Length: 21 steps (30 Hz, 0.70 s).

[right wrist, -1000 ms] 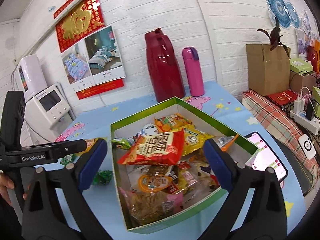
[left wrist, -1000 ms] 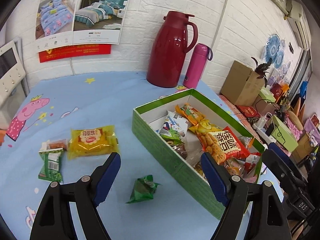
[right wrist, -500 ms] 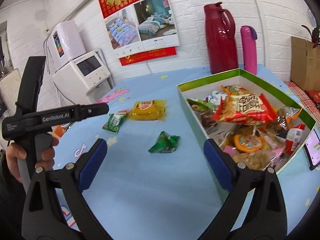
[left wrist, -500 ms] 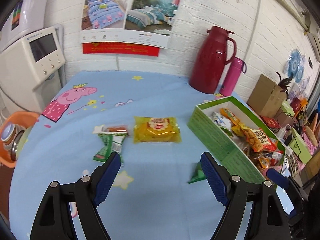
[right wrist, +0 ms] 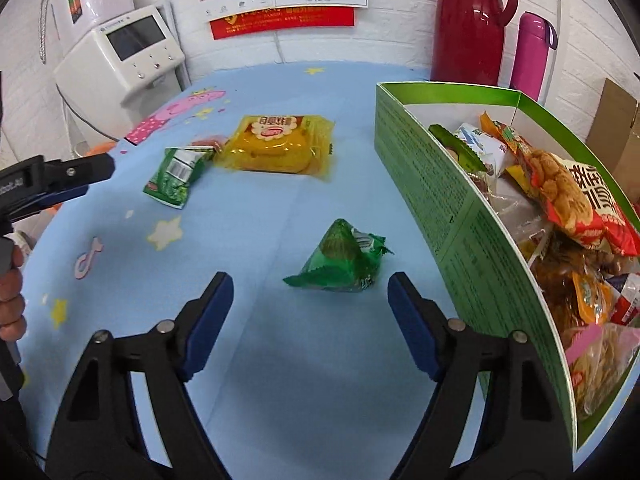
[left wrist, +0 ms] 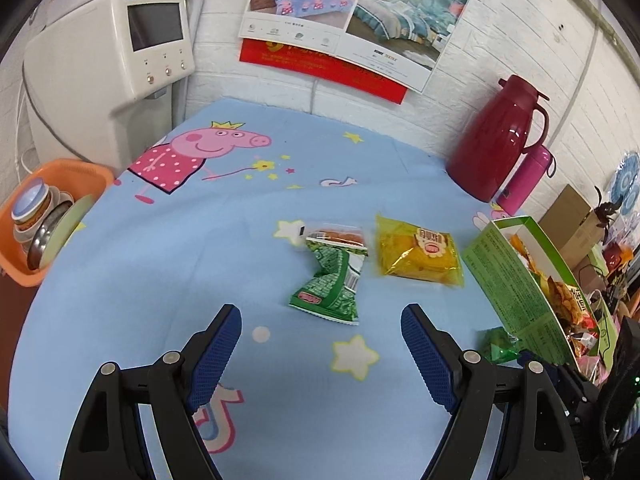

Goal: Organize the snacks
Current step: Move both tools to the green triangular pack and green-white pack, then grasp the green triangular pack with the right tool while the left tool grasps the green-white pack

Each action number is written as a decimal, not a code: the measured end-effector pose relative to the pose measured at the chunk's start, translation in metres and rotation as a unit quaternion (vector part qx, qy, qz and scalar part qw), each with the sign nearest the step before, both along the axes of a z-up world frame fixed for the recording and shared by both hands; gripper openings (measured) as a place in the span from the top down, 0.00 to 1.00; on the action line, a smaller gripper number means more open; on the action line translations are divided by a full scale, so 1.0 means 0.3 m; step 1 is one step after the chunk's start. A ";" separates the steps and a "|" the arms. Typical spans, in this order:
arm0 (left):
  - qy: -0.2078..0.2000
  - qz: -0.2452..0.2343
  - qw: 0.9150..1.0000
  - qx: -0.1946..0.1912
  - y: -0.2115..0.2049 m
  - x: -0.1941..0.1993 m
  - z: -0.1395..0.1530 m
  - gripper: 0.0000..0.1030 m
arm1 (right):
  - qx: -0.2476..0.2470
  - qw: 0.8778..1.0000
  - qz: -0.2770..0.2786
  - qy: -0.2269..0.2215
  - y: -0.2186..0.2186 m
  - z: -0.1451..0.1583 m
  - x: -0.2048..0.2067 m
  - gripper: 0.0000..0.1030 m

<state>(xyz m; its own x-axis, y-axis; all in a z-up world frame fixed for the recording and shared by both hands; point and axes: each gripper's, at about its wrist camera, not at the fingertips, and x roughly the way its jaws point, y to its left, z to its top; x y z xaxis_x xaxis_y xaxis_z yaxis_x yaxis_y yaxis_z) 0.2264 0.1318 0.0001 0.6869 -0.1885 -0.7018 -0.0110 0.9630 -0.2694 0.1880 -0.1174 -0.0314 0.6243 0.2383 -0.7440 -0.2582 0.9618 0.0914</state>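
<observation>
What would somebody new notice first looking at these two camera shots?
Probably the green box on the right, heaped with bright snack bags, and the tall red jug behind it by the wall. Next, the loose snacks on the blue cartoon cloth: a yellow pack, a green pack beside it, and a green pyramid pack just ahead of the open right gripper.

Ahead of your claws, a red thermos jug [right wrist: 466, 20] and pink flask [right wrist: 530, 54] stand touching by the wall.

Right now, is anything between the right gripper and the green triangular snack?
No. In the right wrist view, only bare blue tablecloth lies between the open right gripper and the green triangular snack.
</observation>
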 end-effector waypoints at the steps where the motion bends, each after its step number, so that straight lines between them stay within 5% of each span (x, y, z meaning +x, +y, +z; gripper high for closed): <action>1: 0.002 0.001 1.000 -0.002 0.010 0.007 -0.008 0.19 | -0.010 1.000 -0.005 0.002 0.004 -0.011 0.020 0.24; 2: 0.004 0.000 1.000 -0.003 0.018 0.013 -0.016 0.19 | -0.016 1.000 -0.009 0.006 0.007 -0.024 0.037 0.27; 4: 0.009 -0.004 1.000 0.000 0.024 0.029 -0.028 0.19 | -0.014 1.000 -0.011 0.017 0.003 -0.044 0.061 0.61; 6: 0.011 -0.013 1.000 0.011 0.022 0.049 -0.037 0.19 | 0.003 1.000 0.006 0.016 0.001 -0.038 0.050 0.68; 18: 0.029 -0.041 0.995 0.090 -0.086 0.219 -0.109 0.34 | 0.058 0.996 0.073 0.013 0.042 -0.003 -0.027 0.68; 21: 0.037 -0.050 0.997 0.049 -0.074 0.243 -0.125 0.57 | 0.062 0.995 0.073 0.020 0.042 -0.011 -0.022 0.68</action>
